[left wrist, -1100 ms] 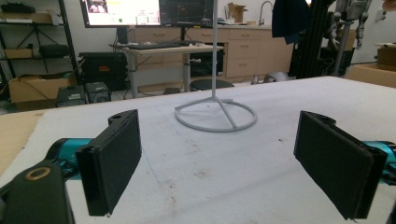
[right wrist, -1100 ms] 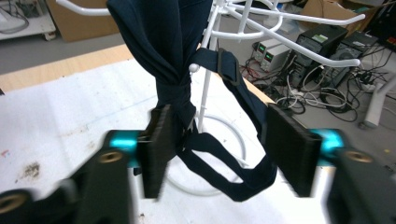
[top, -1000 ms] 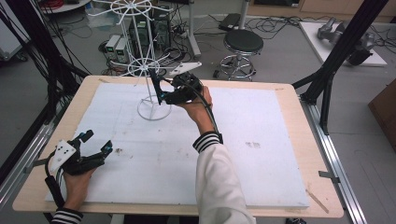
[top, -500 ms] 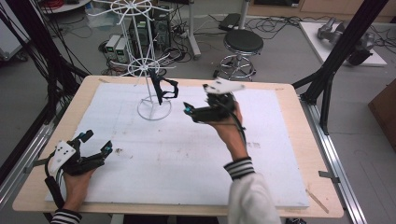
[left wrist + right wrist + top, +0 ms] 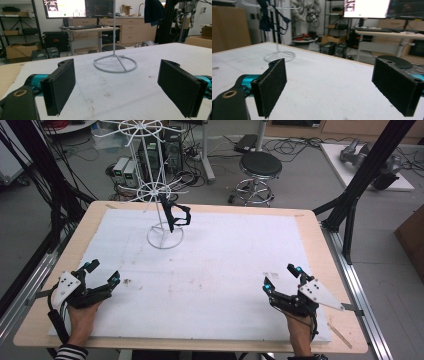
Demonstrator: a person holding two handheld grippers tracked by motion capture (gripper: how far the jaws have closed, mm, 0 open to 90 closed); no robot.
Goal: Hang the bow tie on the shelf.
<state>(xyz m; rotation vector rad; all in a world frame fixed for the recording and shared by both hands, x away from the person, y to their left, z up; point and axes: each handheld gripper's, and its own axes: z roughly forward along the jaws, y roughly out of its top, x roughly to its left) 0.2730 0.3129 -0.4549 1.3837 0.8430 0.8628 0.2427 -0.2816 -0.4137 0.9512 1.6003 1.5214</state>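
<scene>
Nearest the person, at about seven o'clock on the white foam board [image 5: 220, 285], the left gripper [image 5: 102, 275] rests low with its jaws spread wide and nothing between them; its own view shows the two black pads [image 5: 61, 85] well apart over bare board. At about five o'clock the right gripper [image 5: 280, 279] sits the same way, jaws spread and empty, pads [image 5: 272, 83] parted in its own view

Farther out, toward eleven o'clock on the board, stands the white wire rack [image 5: 165, 215], its round base ring flat on the foam and its thin pole upright. A dark strap-like item [image 5: 176, 216] hangs from a lower spoke of the rack, just beside the pole, its long axis running down toward the base without visibly touching the board. From the left gripper the item lies at roughly one o'clock; from the right gripper it lies at roughly ten o'clock and looks somewhat farther off, so I judge the left hand the nearer of the two, though both are well apart from it. Any reach would have to go forward and upward, meeting the item across its hanging length

The rack carries nothing else that I can make out on its spokes. Beyond the table edge, at twelve to one o'clock, a black stool [image 5: 260, 167] stands on the floor
</scene>
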